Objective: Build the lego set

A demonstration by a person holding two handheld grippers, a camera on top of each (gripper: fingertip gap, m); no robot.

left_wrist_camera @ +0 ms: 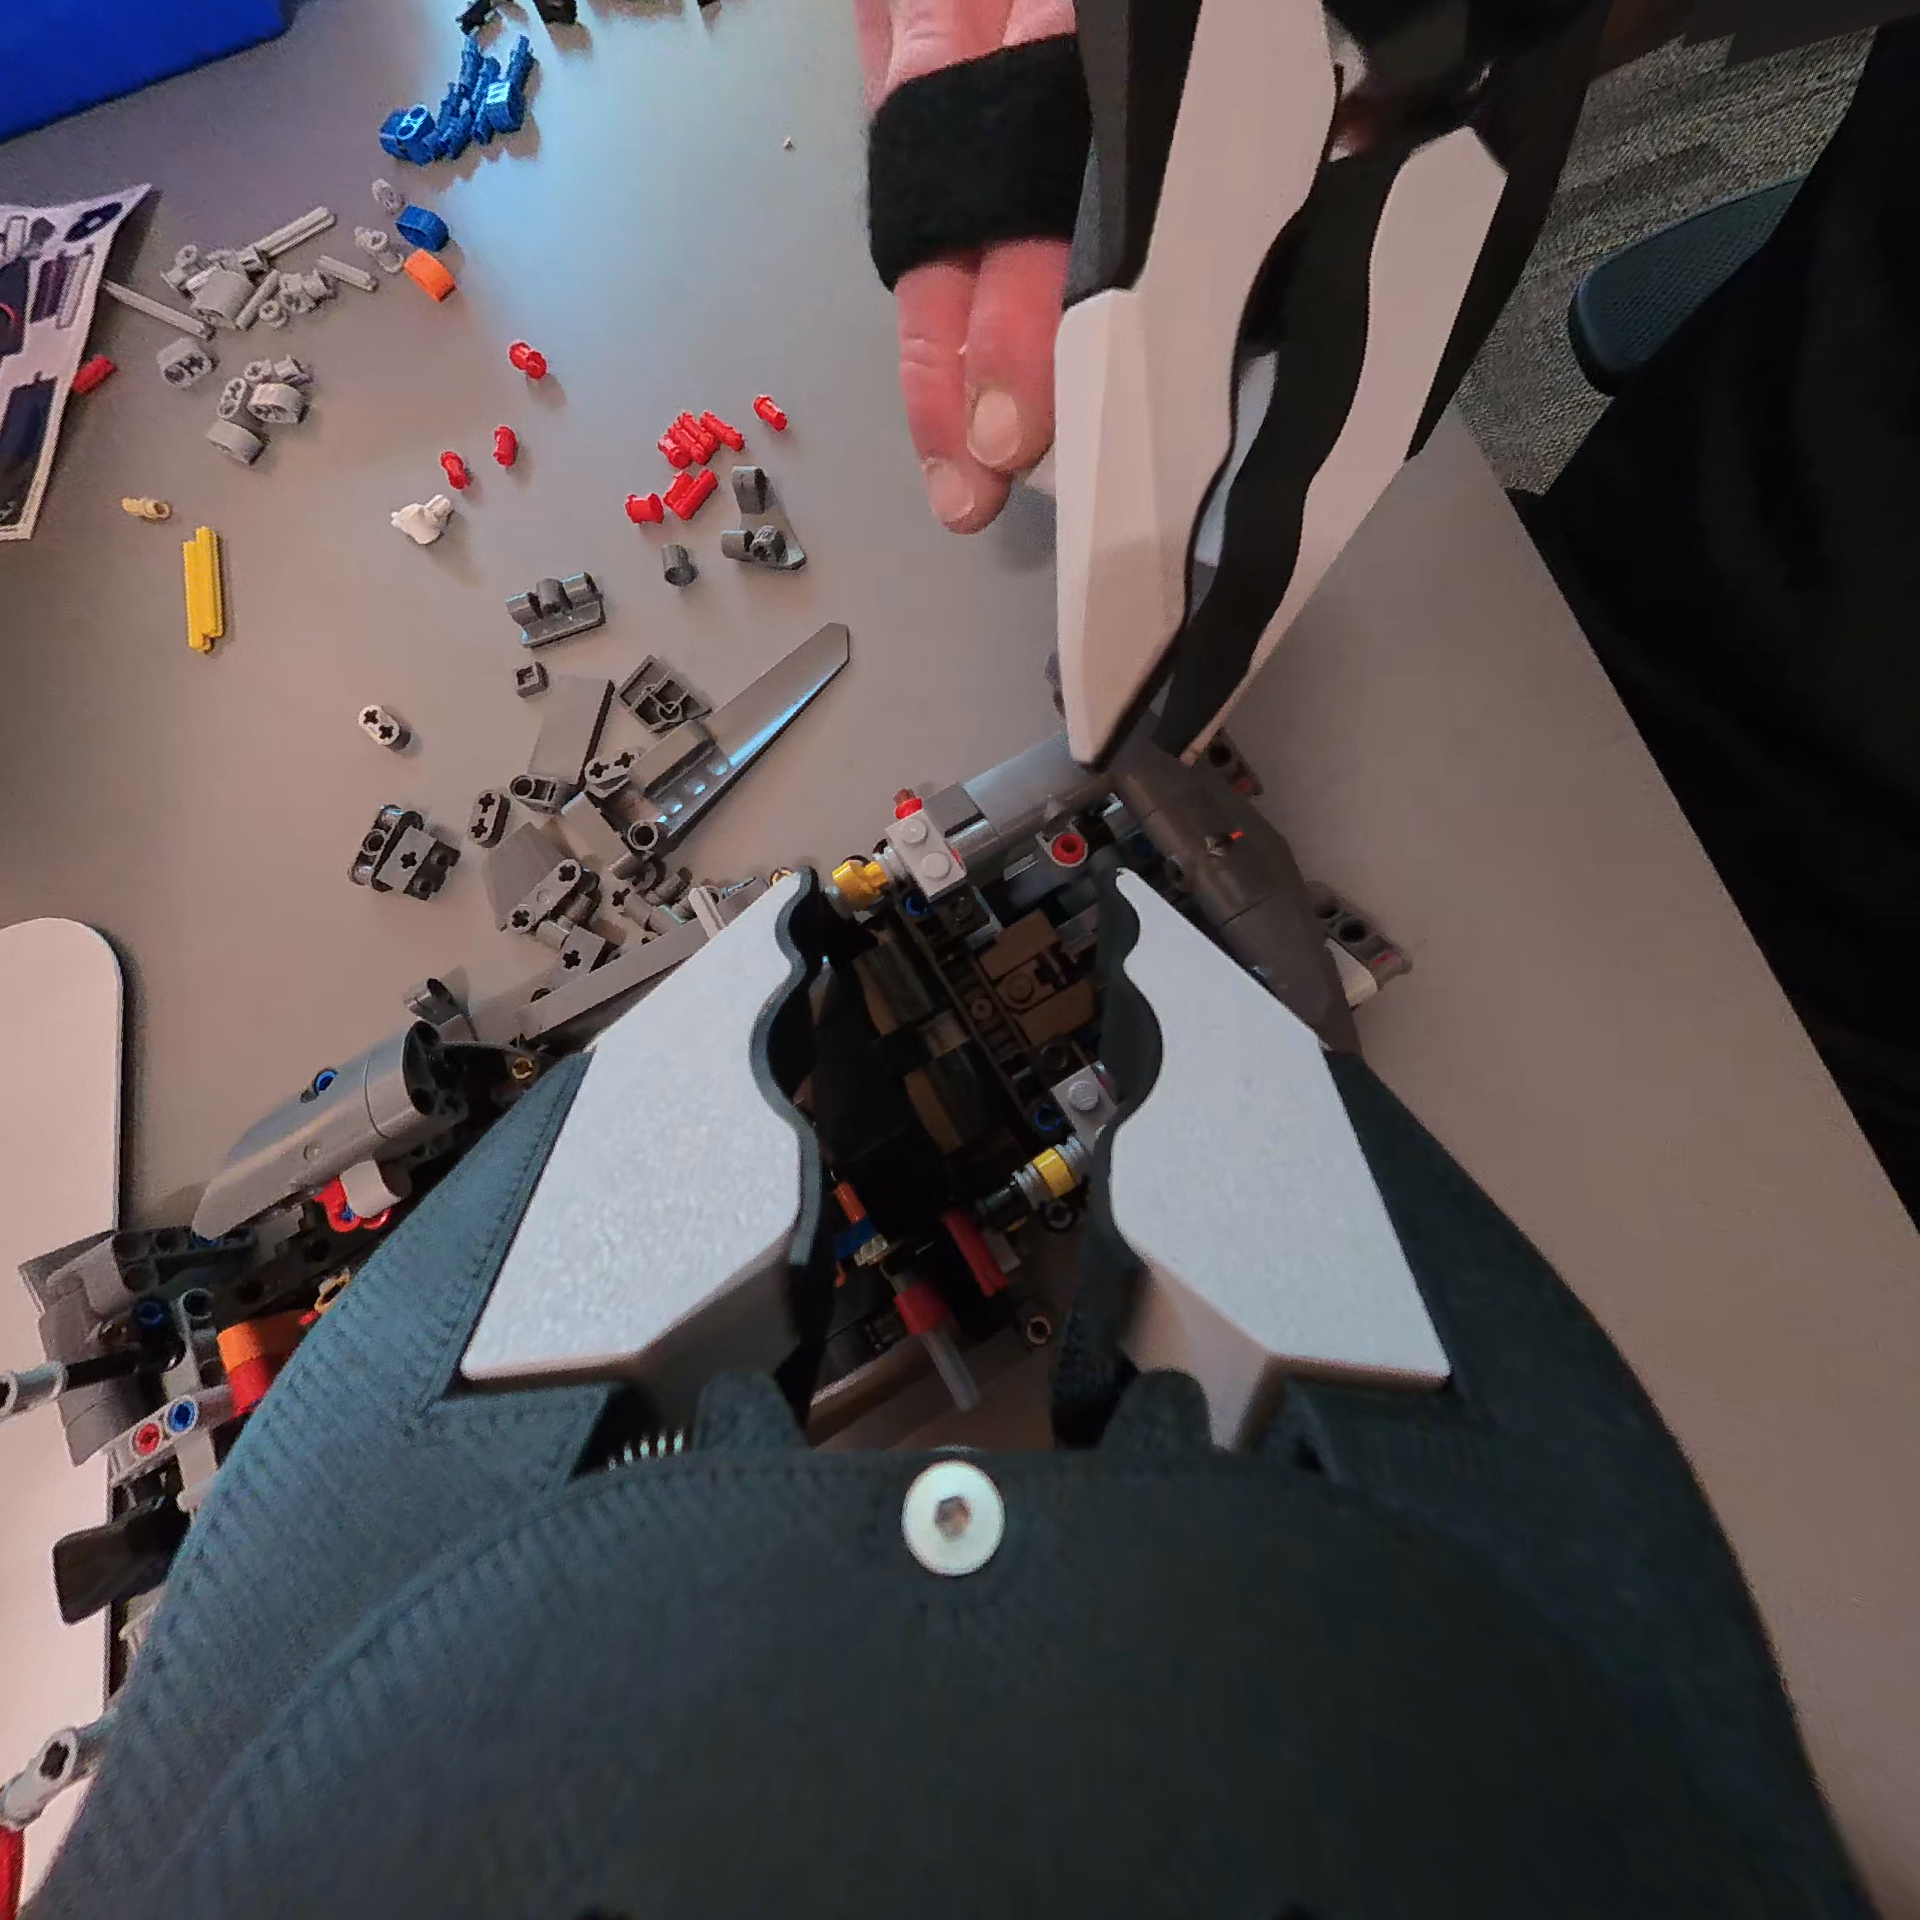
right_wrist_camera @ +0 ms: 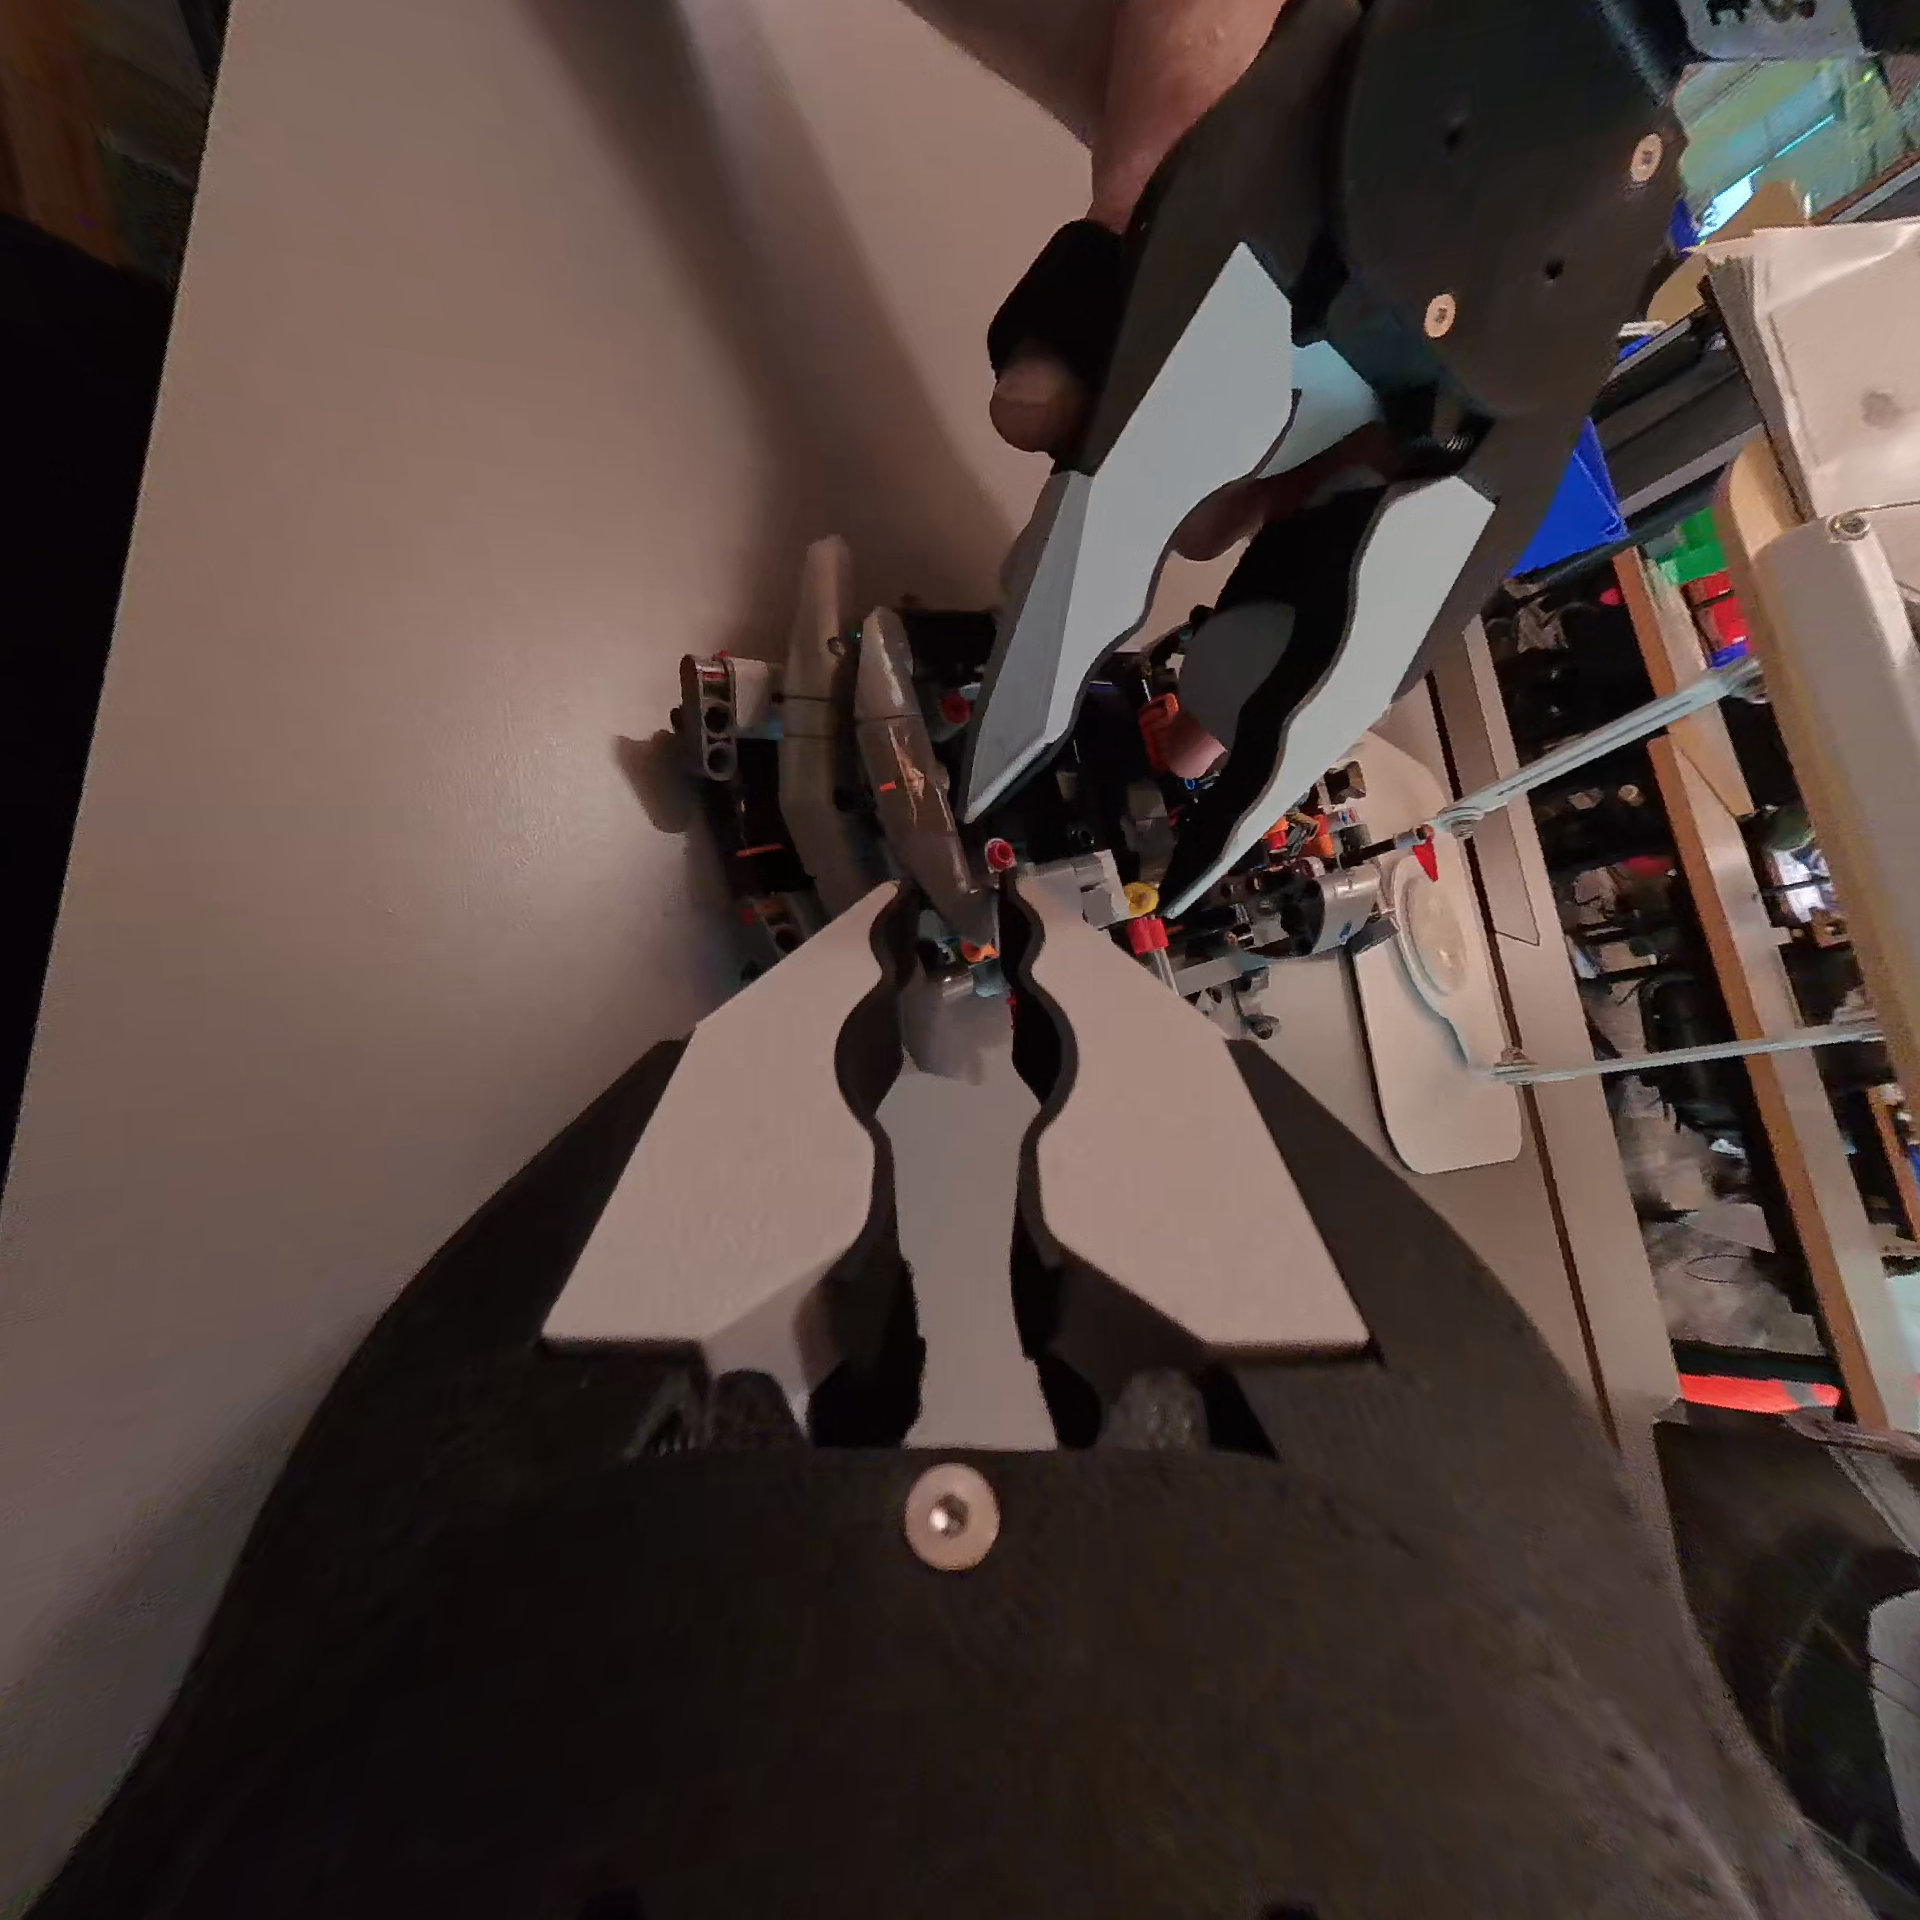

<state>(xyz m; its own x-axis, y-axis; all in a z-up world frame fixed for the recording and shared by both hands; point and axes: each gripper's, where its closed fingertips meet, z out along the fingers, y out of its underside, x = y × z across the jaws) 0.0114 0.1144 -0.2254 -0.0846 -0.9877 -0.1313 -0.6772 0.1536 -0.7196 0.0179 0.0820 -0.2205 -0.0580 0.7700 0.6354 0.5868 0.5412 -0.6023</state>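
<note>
A partly built brick model (left_wrist_camera: 977, 997) of grey and black parts lies on the grey table (left_wrist_camera: 623, 260). My left gripper (left_wrist_camera: 966, 883) straddles its black middle with both pads against the sides. The right wrist view shows it from the side (right_wrist_camera: 1075, 857), its fingers set on the model (right_wrist_camera: 1101, 790). My right gripper (right_wrist_camera: 951, 899) is shut on the pointed end of a dark grey curved panel (right_wrist_camera: 914, 769) on the model's edge. It reaches in from above in the left wrist view (left_wrist_camera: 1138, 748), its tips closed on that panel (left_wrist_camera: 1216, 842).
Loose grey pieces (left_wrist_camera: 582, 790), red pins (left_wrist_camera: 691, 457), blue pieces (left_wrist_camera: 468, 99) and a yellow axle (left_wrist_camera: 203, 587) lie scattered beyond the model. A printed sheet (left_wrist_camera: 42, 343) lies at the far left. The table edge (left_wrist_camera: 1621, 852) runs close on the right. A hand (left_wrist_camera: 977, 395) holds the right gripper. Both grippers' tips are close together, under 4 cm apart.
</note>
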